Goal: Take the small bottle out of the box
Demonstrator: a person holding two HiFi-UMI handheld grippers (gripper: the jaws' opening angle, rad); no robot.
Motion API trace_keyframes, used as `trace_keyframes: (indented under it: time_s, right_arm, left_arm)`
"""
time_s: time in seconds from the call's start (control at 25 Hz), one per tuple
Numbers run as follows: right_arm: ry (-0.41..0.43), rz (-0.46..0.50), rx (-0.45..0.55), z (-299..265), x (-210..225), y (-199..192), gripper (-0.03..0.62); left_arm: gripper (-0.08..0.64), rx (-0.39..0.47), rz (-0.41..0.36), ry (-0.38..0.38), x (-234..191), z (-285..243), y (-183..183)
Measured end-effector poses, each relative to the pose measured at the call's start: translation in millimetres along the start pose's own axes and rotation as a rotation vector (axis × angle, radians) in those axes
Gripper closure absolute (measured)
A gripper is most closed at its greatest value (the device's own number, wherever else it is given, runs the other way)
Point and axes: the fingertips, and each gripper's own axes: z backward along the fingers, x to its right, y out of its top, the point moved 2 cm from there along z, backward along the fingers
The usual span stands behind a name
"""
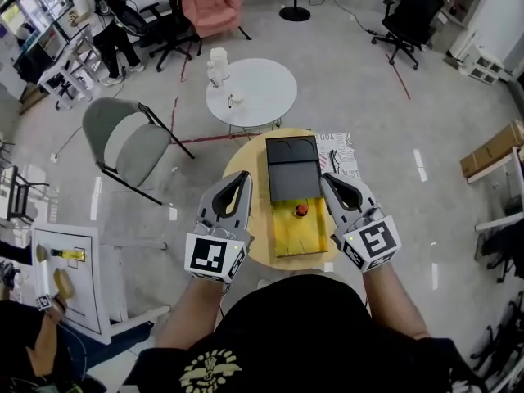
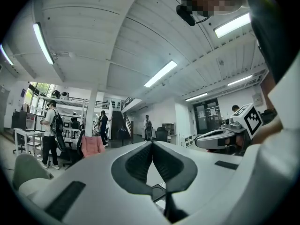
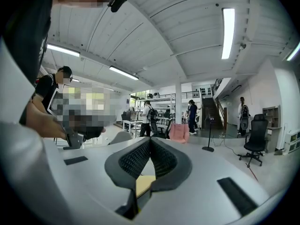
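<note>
A box lies open on a small round wooden table [image 1: 244,160], its black lid [image 1: 292,166] folded back and its yellow inside [image 1: 300,237] facing up. The small bottle [image 1: 301,210], with a red cap, sits in the yellow part near the lid. My left gripper [image 1: 245,177] hovers just left of the box, jaws shut and empty. My right gripper [image 1: 327,178] hovers just right of it, also shut and empty. In the left gripper view the jaws [image 2: 151,142] meet at the tips. The right gripper view shows closed jaws [image 3: 150,139] with the yellow box [image 3: 143,184] below them.
Beyond the box stands a white round table [image 1: 262,97] with a few small items. A grey chair [image 1: 123,142] is at the left, with a pink armchair [image 1: 211,2] and a black office chair [image 1: 409,15] farther off. A white cart [image 1: 78,277] stands at the lower left.
</note>
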Motion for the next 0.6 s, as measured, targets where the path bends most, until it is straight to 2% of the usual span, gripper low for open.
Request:
trace_keyframes:
  time_s: [0.24, 0.6]
  right_arm:
    - [0.03, -0.005, 0.006, -13, 12, -10, 0.577]
    - [0.053, -0.032, -0.029, -19, 27, -35, 0.575]
  left_arm:
    - [0.545, -0.026, -0.02, 0.006, -1, -15, -17]
    - [0.545, -0.07, 0.007, -0.005, 10, -33, -40]
